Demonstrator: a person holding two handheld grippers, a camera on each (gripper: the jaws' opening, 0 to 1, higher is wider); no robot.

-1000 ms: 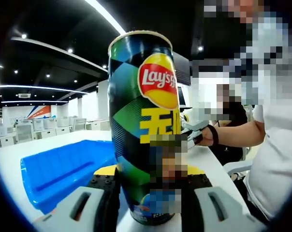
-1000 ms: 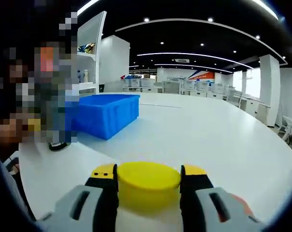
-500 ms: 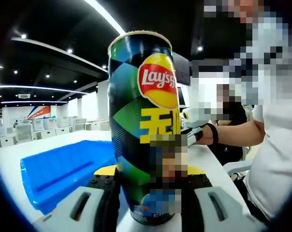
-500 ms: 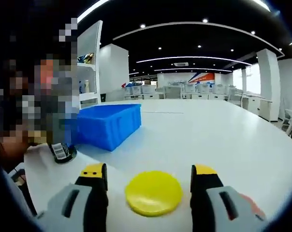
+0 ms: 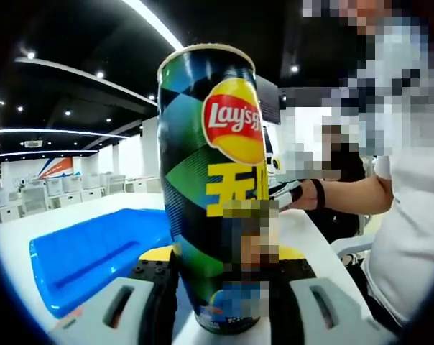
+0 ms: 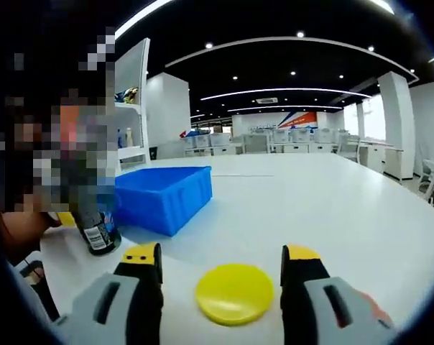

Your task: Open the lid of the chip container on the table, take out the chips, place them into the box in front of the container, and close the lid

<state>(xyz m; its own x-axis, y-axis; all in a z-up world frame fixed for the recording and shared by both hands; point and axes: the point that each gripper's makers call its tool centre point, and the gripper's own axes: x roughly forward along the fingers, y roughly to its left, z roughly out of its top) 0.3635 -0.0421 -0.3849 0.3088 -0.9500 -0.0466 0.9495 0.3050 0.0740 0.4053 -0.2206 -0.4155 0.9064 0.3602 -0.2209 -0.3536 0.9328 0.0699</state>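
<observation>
Now, left gripper (image 5: 223, 284): clamped around upright chip container (image 5: 211, 180).
Right gripper (image 6: 222, 267): jaws apart, straddling yellow lid (image 6: 234, 293) lying on table (image 6: 332, 215).
Blue box (image 6: 163, 195): beside container.

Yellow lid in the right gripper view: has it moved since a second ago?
Yes. The lid, then clamped in the right gripper, now lies flat on the table between its open jaws, released.

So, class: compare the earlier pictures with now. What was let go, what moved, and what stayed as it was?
The right gripper opened and let go of the yellow lid, which now lies flat on the white table between its jaws. The left gripper stayed shut on the chip can, upright beside the blue box.
</observation>
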